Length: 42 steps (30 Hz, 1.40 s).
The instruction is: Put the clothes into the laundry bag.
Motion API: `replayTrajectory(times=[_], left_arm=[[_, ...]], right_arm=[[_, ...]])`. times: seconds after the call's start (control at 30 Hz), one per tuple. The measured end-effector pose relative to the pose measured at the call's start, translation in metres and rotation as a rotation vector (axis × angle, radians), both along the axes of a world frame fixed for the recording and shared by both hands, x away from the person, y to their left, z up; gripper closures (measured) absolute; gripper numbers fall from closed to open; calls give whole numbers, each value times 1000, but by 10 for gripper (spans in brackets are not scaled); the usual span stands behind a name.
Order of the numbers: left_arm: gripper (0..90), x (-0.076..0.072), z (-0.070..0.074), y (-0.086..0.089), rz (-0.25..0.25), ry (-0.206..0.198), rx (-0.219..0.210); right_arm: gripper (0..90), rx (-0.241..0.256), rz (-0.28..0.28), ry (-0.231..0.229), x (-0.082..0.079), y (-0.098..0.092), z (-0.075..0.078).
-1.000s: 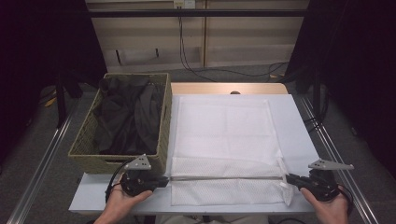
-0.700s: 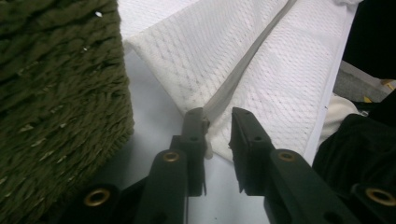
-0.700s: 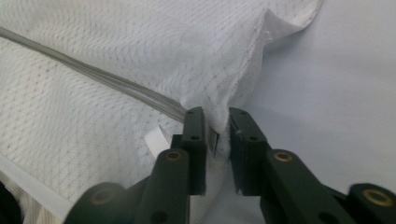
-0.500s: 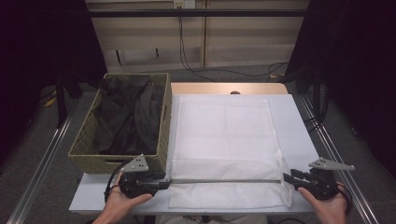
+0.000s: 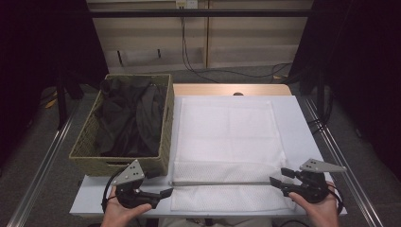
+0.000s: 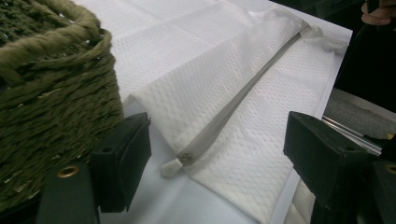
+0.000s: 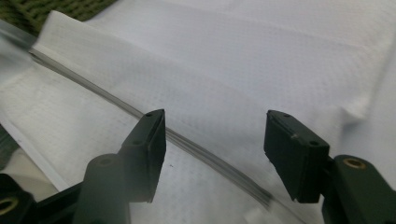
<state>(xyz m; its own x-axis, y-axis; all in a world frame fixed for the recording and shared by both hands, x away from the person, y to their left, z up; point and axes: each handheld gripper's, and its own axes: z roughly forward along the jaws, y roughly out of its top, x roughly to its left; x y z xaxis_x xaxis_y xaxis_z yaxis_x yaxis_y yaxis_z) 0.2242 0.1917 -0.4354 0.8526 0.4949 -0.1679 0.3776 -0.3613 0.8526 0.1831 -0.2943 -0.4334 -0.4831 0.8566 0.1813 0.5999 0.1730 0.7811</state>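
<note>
A white mesh bag [image 5: 227,142] lies flat on the table, with a grey zipper [image 5: 220,183] running left to right across its near part. My left gripper [image 5: 165,193] sits just short of the zipper's left end, open and empty. In the left gripper view its jaws stand wide either side of the zipper pull [image 6: 180,161], without touching it. At the zipper's right end my right gripper [image 5: 279,177] is open too. In the right gripper view the zipper [image 7: 187,140] runs under the gap of the right gripper [image 7: 212,144], and the jaws are clear of it.
A woven olive basket [image 5: 127,161] full of dark clothes [image 5: 130,118] stands at the left, hard against the bag's left edge and close to my left gripper. The white table [image 5: 302,123] has a bare strip at the right. A wooden board [image 5: 227,90] lies behind.
My left gripper has drawn back a little from the zipper's left end toward the near table edge. The right gripper has hardly moved. The bag lies as before.
</note>
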Motion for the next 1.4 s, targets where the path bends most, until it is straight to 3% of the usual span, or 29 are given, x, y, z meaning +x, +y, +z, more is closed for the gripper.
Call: replayTrajectory(times=[0.1, 0.17, 0.2, 0.33, 0.5, 0.57, 0.63, 0.7, 0.9, 1.17, 1.3, 1.4], left_arm=[[210, 1, -1, -1, -10, -3, 13], [328, -2, -2, 0, -33, -27, 9], [346, -3, -3, -2, -30, -53, 24], [239, -1, -2, -4, -16, -37, -1], [216, -2, -1, -8, -8, -58, 3], [213, 0, -1, -9, -31, -66, 2], [203, 3, -2, -9, -33, -53, -4], [201, 4, -2, -9, -19, -54, 2], [195, -1, -1, -5, -14, -60, 4], [223, -1, -2, -8, -25, -44, 18], [208, -1, -1, -7, -30, -51, 16], [195, -1, 1, -6, -16, -53, 11]], right_arm=[[388, -21, 60, -12, 7, 16, 3], [387, -27, 85, -16, 12, 26, 3], [382, -32, 97, -14, 13, 29, 2], [377, -30, 142, 23, 24, 49, -5], [408, -37, 214, 50, 39, 69, -11], [406, -32, 234, 55, 42, 76, -13], [419, -27, 266, 52, 45, 82, -16], [420, -39, 287, 40, 48, 88, -18], [411, -98, 373, 75, 65, 108, -31], [395, -144, 416, 107, 80, 123, -43], [397, -198, 435, 75, 76, 125, -43], [485, -199, 425, 76, 78, 123, -43]])
